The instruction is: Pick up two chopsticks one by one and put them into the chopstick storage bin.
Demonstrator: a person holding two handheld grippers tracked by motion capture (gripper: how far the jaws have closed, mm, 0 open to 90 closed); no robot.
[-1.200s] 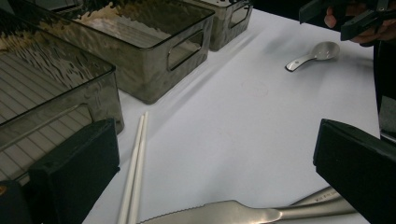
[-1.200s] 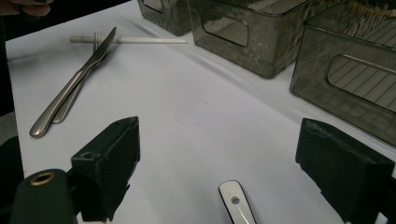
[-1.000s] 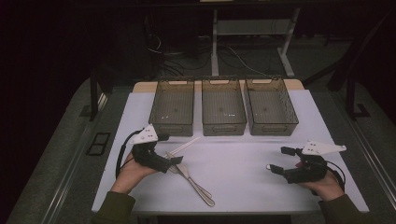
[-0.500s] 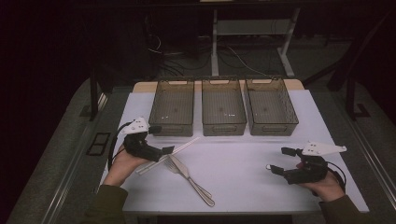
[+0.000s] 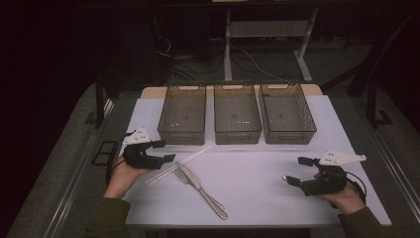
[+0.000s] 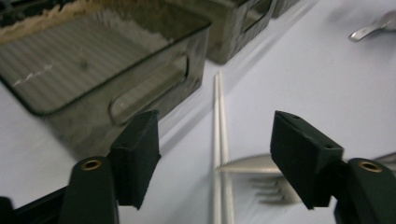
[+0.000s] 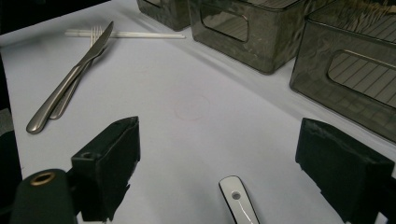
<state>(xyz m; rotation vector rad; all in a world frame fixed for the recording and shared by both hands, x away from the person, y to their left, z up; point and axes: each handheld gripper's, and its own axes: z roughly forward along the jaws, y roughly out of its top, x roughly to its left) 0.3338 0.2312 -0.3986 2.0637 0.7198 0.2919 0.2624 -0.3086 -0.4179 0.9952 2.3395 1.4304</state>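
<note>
Two white plastic chopsticks (image 6: pixel 219 140) lie between the closing, not yet gripping left gripper (image 6: pixel 215 154) jaws; centre both before clamping. Right gripper (image 7: pixel 217 168) stands open.

Pair of white chopsticks (image 6: pixel 219 140) lies flat on tabletop (image 5: pixel 277 163), side by side, near ends under knife (image 6: pixel 245 163) and fork (image 6: pixel 273 192).

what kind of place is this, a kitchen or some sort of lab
Probably a lab or recording setup, not a kitchen: a white table in a dark room, three empty bins lined up, and cables on the floor behind.
</note>
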